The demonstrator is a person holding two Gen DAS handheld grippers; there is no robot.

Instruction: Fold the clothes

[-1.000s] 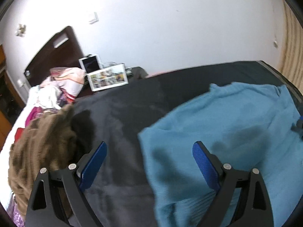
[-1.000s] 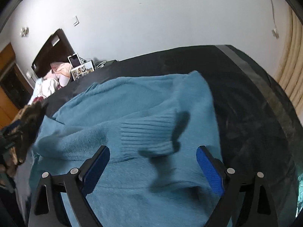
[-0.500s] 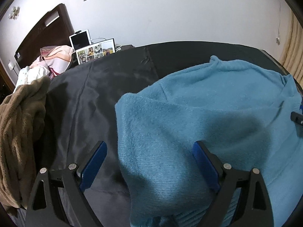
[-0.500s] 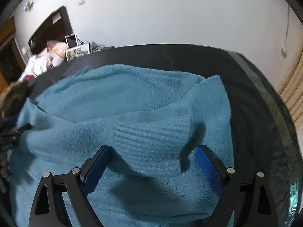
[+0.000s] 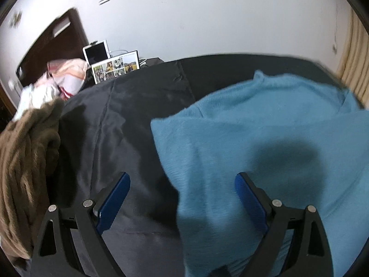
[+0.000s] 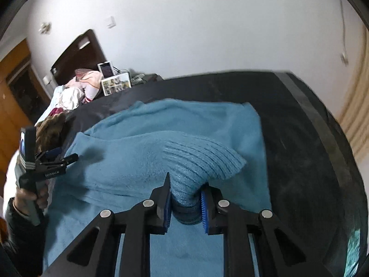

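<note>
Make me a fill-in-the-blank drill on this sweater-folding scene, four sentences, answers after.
1. The right gripper is closing on the sweater's ribbed ____.
2. The left gripper has its jaws ____.
3. The sweater is ____ in colour.
4. A ____ garment lies heaped at the left edge of the dark bed cover.

Missing words: cuff; open; blue; brown
</note>
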